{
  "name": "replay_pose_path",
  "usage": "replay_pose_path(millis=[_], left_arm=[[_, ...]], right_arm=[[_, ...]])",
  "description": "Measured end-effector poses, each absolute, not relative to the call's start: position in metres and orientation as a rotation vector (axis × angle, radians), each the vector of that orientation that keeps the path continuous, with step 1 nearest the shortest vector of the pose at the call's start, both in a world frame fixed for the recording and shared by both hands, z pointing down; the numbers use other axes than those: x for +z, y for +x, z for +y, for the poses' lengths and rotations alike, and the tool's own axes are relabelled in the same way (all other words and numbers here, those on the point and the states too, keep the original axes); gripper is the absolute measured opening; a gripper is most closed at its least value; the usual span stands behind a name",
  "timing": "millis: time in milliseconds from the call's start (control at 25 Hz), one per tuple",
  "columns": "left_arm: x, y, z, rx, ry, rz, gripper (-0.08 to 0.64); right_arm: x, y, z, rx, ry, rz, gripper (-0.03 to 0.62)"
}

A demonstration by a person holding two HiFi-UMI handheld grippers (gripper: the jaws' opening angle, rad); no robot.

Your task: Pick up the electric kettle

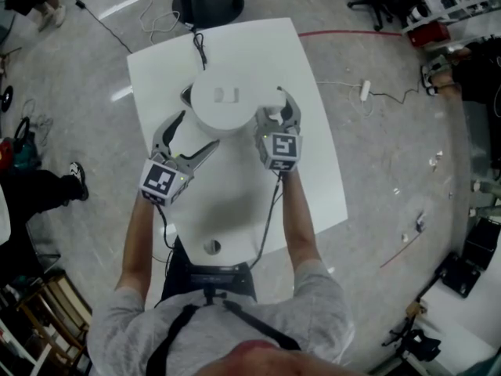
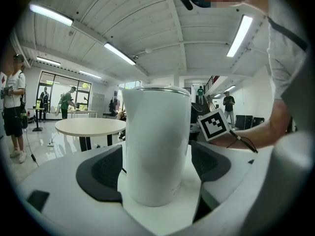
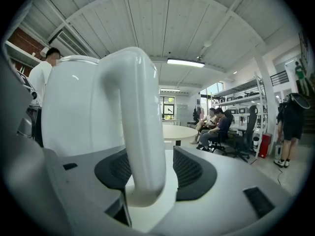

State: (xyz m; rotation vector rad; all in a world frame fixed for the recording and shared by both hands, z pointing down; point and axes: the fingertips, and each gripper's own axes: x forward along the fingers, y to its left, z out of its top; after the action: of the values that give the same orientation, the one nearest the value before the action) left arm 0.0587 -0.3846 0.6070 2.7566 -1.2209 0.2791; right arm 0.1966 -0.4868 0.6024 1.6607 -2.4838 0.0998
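The kettle stands on the table, lid shut, so its contents are hidden. The left gripper gapes wide, clear of the kettle's body. The right gripper straddles the handle, open, not clamped.

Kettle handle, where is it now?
Right gripper view: the kettle handle stands between the right gripper's jaws, on the kettle's right side in the head view.

Electric kettle: smooth white plastic, faint sheen on body and handle. Counter: plain white, matt, smooth. Right hand-held gripper: pale smooth plastic shell; pads dark, matt, finely ribbed. Floor: grey, polished, mottled like stone.
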Motion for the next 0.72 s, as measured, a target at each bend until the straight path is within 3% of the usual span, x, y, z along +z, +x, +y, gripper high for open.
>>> replay_pose_path(millis=[720], left_arm=[[0.604, 0.072, -0.392, 0.291, 2.767, -1.203, 0.423]], right_arm=[[0.604, 0.192, -0.499, 0.07, 1.63, -2.513, 0.221]])
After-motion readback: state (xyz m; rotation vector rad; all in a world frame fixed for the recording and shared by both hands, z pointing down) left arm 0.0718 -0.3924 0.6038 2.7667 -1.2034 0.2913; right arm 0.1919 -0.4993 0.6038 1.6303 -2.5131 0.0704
